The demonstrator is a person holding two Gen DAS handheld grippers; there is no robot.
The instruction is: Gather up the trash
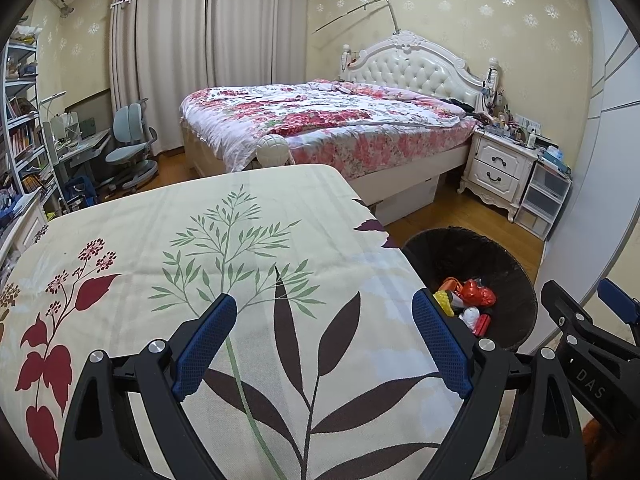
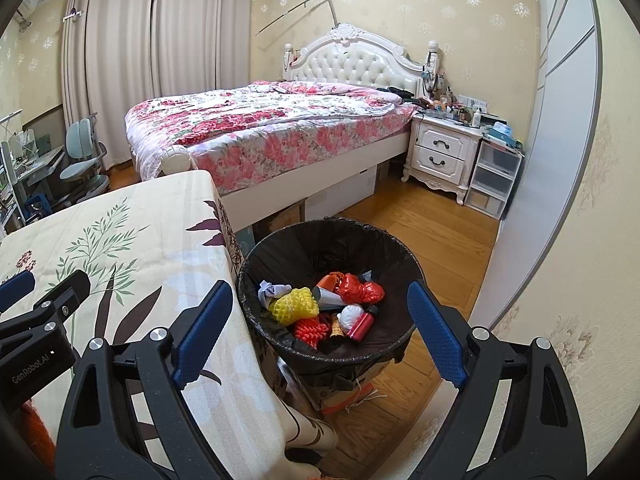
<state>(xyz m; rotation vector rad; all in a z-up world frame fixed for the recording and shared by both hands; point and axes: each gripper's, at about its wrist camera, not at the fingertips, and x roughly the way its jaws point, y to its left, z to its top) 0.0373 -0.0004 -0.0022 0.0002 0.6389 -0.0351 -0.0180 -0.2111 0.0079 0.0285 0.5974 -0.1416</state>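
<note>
A black-lined trash bin [image 2: 328, 292] stood on the wooden floor [image 2: 420, 224] just beside the corner of a table draped in a leaf-printed cloth [image 2: 132, 240]. Inside lay the gathered trash: a yellow foam net [image 2: 294, 306], a crumpled red wrapper [image 2: 360, 289], a red bottle [image 2: 363, 323], a white crumpled wad [image 2: 351, 314], a grey scrap [image 2: 269, 292] and a red mesh piece [image 2: 310, 330]. The right gripper [image 2: 320, 332] hung above the bin's near rim, its blue-padded fingers [image 2: 202, 336] spread wide and holding nothing. The left gripper [image 1: 324, 344] hovered over the tablecloth, its fingers likewise apart and empty. Behind them stood a bed with a floral quilt [image 2: 260, 128], a white nightstand [image 2: 442, 152], closed curtains [image 2: 152, 52] and a desk chair [image 1: 132, 140].
</note>
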